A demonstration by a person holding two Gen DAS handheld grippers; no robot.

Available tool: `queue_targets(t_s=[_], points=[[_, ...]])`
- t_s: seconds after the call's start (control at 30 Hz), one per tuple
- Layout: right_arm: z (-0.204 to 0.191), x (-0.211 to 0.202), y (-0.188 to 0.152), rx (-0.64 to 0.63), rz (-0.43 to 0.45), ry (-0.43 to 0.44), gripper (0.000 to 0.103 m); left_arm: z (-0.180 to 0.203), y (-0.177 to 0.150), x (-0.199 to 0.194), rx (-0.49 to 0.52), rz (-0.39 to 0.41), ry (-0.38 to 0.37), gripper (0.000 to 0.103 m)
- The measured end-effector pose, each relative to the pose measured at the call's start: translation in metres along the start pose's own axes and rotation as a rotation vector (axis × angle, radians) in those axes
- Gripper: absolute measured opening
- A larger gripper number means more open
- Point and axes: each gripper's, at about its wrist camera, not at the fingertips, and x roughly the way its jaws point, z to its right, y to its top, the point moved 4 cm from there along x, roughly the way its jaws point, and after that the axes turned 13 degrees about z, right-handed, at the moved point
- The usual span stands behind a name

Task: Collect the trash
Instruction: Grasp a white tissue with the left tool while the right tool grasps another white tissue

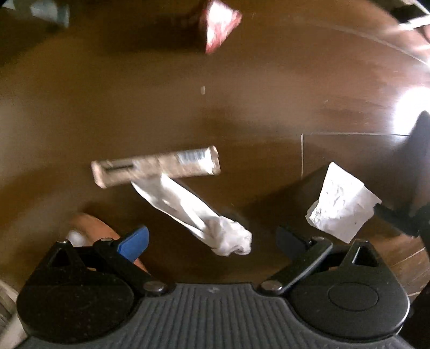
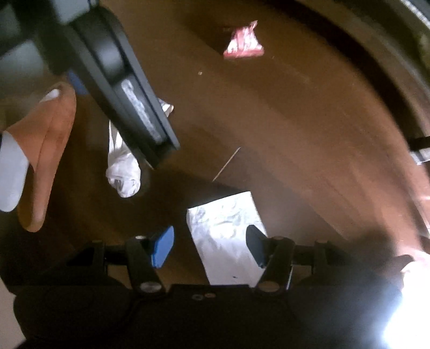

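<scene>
Fingers of both grippers stand apart and grip nothing. The left gripper [image 1: 212, 241] hangs above a twisted white tissue [image 1: 199, 214], whose crumpled end lies between the blue pad [image 1: 134, 243] and the dark pad, without contact as far as the blur allows. The right gripper [image 2: 209, 247] hangs over a flat crumpled paper [image 2: 228, 236], which shows between its open fingers; whether the pads touch it cannot be told.

Trash on the floor [image 1: 242, 112]:
- Tissue: near the middle of the left view, its thin end touching or overlapping a long wrapper [image 1: 156, 166].
- Wrapper: beyond the tissue, lying crosswise.
- Paper: to the right of the tissue, apart from it.
- Red packet [image 1: 220, 24]: far side of the floor, well apart from the rest.
- Thin stick [image 2: 227, 163]: between the tissue and the paper in the right view.
- Small pale crumb [image 1: 203, 90]: alone on bare floor.

An orange slipper [image 2: 45, 150] on a white sock stands just beside the tissue. No bin or bag is visible in either view.

Progress, as a judgement: the task is at or near its start. No piece is held and every visible piece is on the floor. The step in hand appears to be a two-handed pickup, tissue with the left and paper with the right. The wrapper, packet, stick and crumb remain after that.
</scene>
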Motion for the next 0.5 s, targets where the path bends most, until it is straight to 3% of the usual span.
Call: queue_targets(t_s=[0.23, 0.4, 0.5], points=[[-0.002, 0.034, -0.008, -0.068, -0.028, -0.025, 0.059, -0.003, -0.017, 0.054, -0.150, -0.133, -0.036, 0.102], [-0.004, 0.050, -0.017, -0.180, -0.052, -0.081, 0.059, -0.003, -0.022, 0.070, -0.187, -0.146, -0.071, 0.101], [0.003, 0.055, -0.017, -0.117, -0.066, -0.078, 0.057, -0.004, -0.026, 0.075, -0.192, -0.140, -0.073, 0.097]])
